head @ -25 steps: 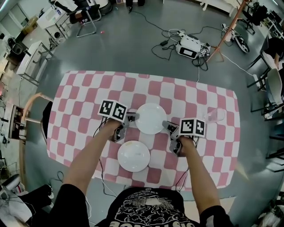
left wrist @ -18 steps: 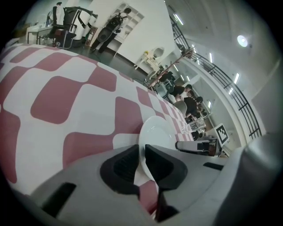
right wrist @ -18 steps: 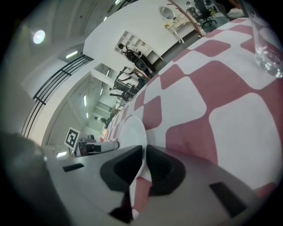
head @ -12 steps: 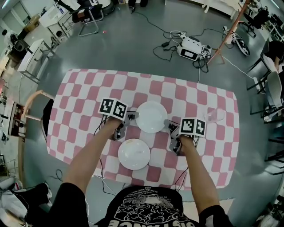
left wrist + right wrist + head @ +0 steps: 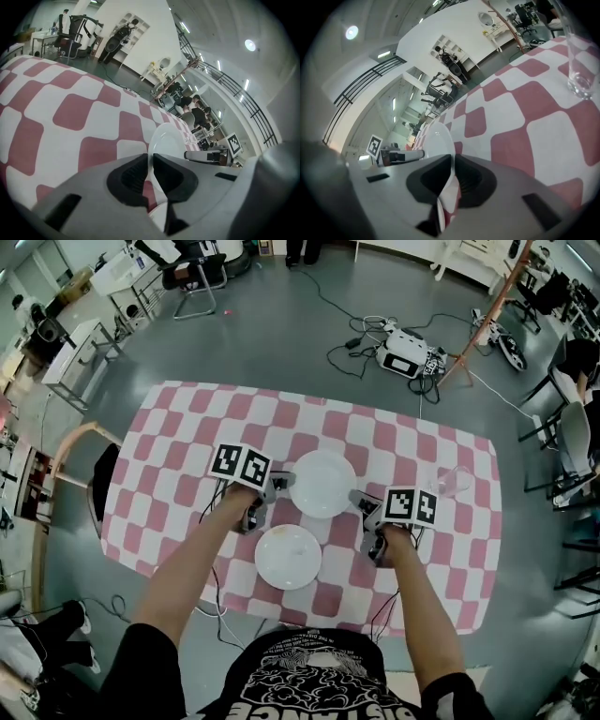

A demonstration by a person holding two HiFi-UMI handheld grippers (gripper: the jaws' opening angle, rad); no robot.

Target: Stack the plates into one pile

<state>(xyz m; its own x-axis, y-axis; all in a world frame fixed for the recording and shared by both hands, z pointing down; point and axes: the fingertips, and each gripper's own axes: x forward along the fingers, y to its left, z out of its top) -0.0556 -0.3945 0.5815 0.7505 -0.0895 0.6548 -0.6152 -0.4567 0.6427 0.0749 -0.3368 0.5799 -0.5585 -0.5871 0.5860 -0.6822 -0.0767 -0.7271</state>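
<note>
On the table's pink-and-white checked cloth [image 5: 178, 442] there were two white plates, not yet stacked. The far plate [image 5: 322, 484] sat near the middle of the cloth. The near plate [image 5: 288, 557] lay separately, just towards the person and slightly to the left.

The left gripper [image 5: 278, 486] was at the far plate's left rim and the right gripper [image 5: 360, 502] at its right rim. In the left gripper view, the left gripper [image 5: 151, 160] was clenched on the far plate [image 5: 166, 139], with the thin white rim running between the two dark pads. In the right gripper view, the right gripper [image 5: 453, 161] was likewise clamped on the opposite rim of the far plate [image 5: 438, 137]. Both sets of jaws had just been closing, and the rim lay between them.

Compared with the head view a second earlier, both grippers were at the same two edges of the far plate. The near plate kept its place on the cloth, as did the clear glass [image 5: 454, 482] near the right edge. The framing had shifted a little, with the table sitting slightly higher in view. From the head view it could not be established whether the far plate had left the cloth.

The near plate was untouched by either gripper.
</note>
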